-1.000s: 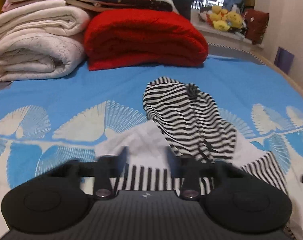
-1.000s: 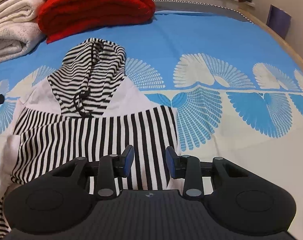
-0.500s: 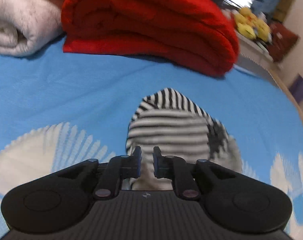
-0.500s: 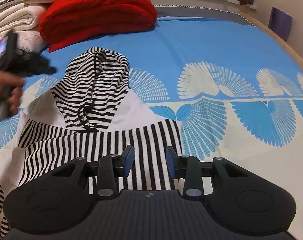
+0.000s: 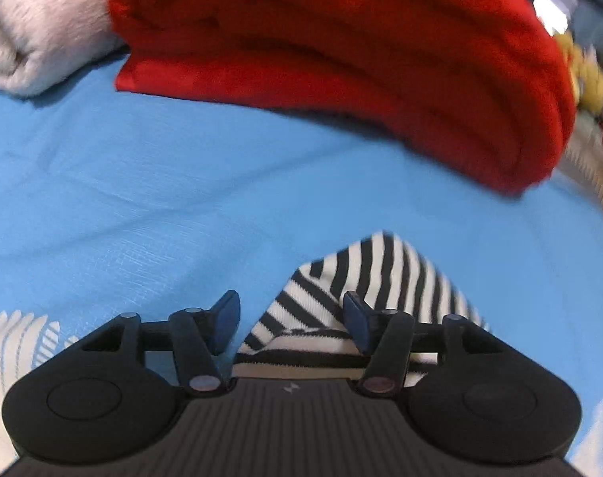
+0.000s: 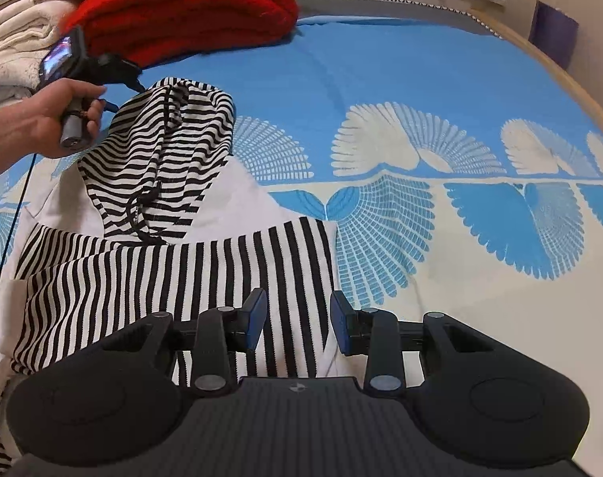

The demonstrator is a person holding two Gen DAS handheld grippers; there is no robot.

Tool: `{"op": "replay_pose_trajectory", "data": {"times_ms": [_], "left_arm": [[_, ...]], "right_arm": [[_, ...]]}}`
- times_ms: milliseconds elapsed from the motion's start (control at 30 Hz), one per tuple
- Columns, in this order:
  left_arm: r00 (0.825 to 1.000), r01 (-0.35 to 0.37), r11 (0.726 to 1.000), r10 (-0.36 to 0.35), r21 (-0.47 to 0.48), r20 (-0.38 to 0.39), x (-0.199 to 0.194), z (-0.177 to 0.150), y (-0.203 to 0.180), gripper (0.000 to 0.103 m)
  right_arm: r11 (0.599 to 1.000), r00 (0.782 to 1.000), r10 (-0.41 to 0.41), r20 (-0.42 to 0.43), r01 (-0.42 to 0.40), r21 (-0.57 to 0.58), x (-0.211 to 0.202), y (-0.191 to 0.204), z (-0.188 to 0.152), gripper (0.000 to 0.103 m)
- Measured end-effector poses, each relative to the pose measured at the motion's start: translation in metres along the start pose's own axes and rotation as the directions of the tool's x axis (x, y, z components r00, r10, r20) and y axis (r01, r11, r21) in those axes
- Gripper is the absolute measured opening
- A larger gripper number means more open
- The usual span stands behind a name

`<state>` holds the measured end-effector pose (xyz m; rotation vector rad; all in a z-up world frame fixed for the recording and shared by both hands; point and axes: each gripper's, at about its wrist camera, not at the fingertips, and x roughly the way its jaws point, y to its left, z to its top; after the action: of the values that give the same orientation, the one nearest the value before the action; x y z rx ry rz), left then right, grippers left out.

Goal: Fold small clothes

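Note:
A small black-and-white striped hoodie (image 6: 174, 246) lies on the blue patterned bedsheet (image 6: 420, 91), its hood (image 6: 170, 135) pointing toward the far side. My left gripper (image 5: 291, 320) is open, its jaws on either side of the hood's tip (image 5: 365, 274); it also shows in the right wrist view (image 6: 130, 79), held by a hand at the hood's top. My right gripper (image 6: 297, 320) is open and empty, hovering over the hoodie's striped lower body near its right edge.
A folded red blanket (image 5: 361, 59) lies just beyond the hood, with cream folded blankets (image 5: 35, 28) to its left. The bed's wooden edge (image 6: 571, 83) runs along the right. Bare sheet spreads to the right of the hoodie.
My left gripper has moved forward to the hood's tip and opened from nearly shut. My right gripper has stayed open over the hoodie's lower body.

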<state>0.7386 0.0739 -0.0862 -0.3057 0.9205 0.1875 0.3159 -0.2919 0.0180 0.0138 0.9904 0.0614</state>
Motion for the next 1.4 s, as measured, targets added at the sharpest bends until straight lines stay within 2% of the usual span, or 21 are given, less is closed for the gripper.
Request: {"op": "replay_pose_trajectory", "data": {"times_ms": [67, 233, 300, 367, 467, 567, 667, 700, 733, 767, 800, 833, 867, 933, 1000, 1033, 1100, 1133, 1200, 1267, 1400], "left_arm": [[1.000, 0.010, 0.999, -0.010, 0.053, -0.009, 0.000, -0.002, -0.006, 0.006], [0.997, 0.017, 0.980, -0.031, 0.198, 0.065, -0.045, -0.014, -0.025, 0.003], [0.992, 0.043, 0.959, -0.075, 0.280, 0.103, -0.079, -0.026, -0.032, 0.003], [0.977, 0.115, 0.927, -0.171, 0.357, 0.130, -0.126, -0.045, -0.035, 0.003], [0.937, 0.220, 0.845, -0.322, 0.488, 0.136, -0.205, -0.093, -0.029, 0.003], [0.889, 0.338, 0.742, -0.454, 0.578, 0.063, -0.283, -0.166, -0.001, 0.003], [0.871, 0.431, 0.654, -0.481, 0.621, -0.098, -0.339, -0.247, 0.042, 0.003], [0.861, 0.478, 0.637, -0.476, 0.605, -0.179, -0.352, -0.271, 0.059, 0.004], [0.851, 0.512, 0.639, -0.466, 0.574, -0.241, -0.362, -0.289, 0.074, 0.005], [0.846, 0.529, 0.655, -0.460, 0.539, -0.271, -0.370, -0.302, 0.088, 0.009], [0.849, 0.527, 0.690, -0.455, 0.496, -0.269, -0.375, -0.307, 0.100, 0.013], [0.862, 0.506, 0.738, -0.446, 0.445, -0.242, -0.377, -0.306, 0.109, 0.022], [0.880, 0.476, 0.801, -0.433, 0.363, -0.198, -0.378, -0.299, 0.118, 0.024], [0.889, 0.454, 0.881, -0.439, 0.132, -0.127, -0.369, -0.280, 0.137, 0.025], [0.882, 0.458, 0.887, -0.461, -0.052, -0.098, -0.351, -0.269, 0.148, 0.025], [0.890, 0.430, 0.898, -0.438, -0.090, -0.124, -0.337, -0.270, 0.149, 0.025], [0.914, 0.352, 0.931, -0.364, -0.097, -0.178, -0.319, -0.272, 0.147, 0.025], [0.917, 0.328, 0.939, -0.344, -0.106, -0.202, -0.310, -0.272, 0.145, 0.025], [0.904, 0.320, 0.939, -0.343, -0.127, -0.257, -0.291, -0.274, 0.139, 0.025], [0.893, 0.313, 0.941, -0.338, -0.128, -0.298, -0.279, -0.279, 0.133, 0.038], [0.903, 0.258, 0.962, -0.273, -0.090, -0.331, -0.264, -0.293, 0.125, 0.049]], "right_arm": [[1.000, 1.000, -0.002, -0.011, 0.002, 0.008, 0.002, -0.002, -0.001, 0.037], [1.000, 1.000, 0.003, 0.009, -0.004, 0.014, -0.002, 0.000, 0.006, 0.037], [1.000, 1.000, 0.005, 0.019, -0.005, 0.021, -0.004, 0.000, 0.008, 0.037], [0.999, 1.000, 0.004, 0.025, -0.004, 0.034, -0.006, -0.002, 0.010, 0.037], [0.998, 0.999, -0.001, 0.050, -0.002, 0.068, -0.014, -0.008, 0.014, 0.037], [0.994, 0.996, -0.004, 0.088, -0.006, 0.112, -0.027, -0.015, 0.018, 0.037], [0.985, 0.992, 0.004, 0.128, -0.026, 0.169, -0.040, -0.023, 0.020, 0.037], [0.982, 0.990, 0.008, 0.139, -0.034, 0.187, -0.044, -0.025, 0.020, 0.037], [0.978, 0.989, 0.013, 0.149, -0.044, 0.205, -0.048, -0.027, 0.019, 0.037], [0.974, 0.987, 0.021, 0.157, -0.056, 0.218, -0.050, -0.027, 0.017, 0.037], [0.972, 0.987, 0.030, 0.159, -0.066, 0.225, -0.052, -0.027, 0.016, 0.037], [0.971, 0.987, 0.041, 0.155, -0.076, 0.226, -0.052, -0.026, 0.014, 0.037], [0.971, 0.988, 0.058, 0.145, -0.089, 0.220, -0.050, -0.024, 0.011, 0.040], [0.969, 0.989, 0.092, 0.114, -0.116, 0.218, -0.045, -0.017, 0.005, 0.044], [0.955, 0.986, 0.156, 0.064, -0.167, 0.246, -0.037, -0.013, 0.001, 0.044], [0.945, 0.981, 0.188, 0.038, -0.191, 0.266, -0.032, -0.010, -0.002, 0.044], [0.935, 0.974, 0.224, -0.013, -0.211, 0.286, -0.020, -0.003, -0.009, 0.045], [0.937, 0.974, 0.222, -0.040, -0.202, 0.285, -0.013, 0.002, -0.013, 0.045], [0.949, 0.976, 0.197, -0.089, -0.167, 0.267, -0.001, 0.012, -0.020, 0.045], [0.957, 0.976, 0.177, -0.126, -0.141, 0.253, 0.011, 0.018, -0.026, 0.045], [0.957, 0.965, 0.182, -0.187, -0.130, 0.260, 0.031, 0.025, -0.039, 0.045]]}}
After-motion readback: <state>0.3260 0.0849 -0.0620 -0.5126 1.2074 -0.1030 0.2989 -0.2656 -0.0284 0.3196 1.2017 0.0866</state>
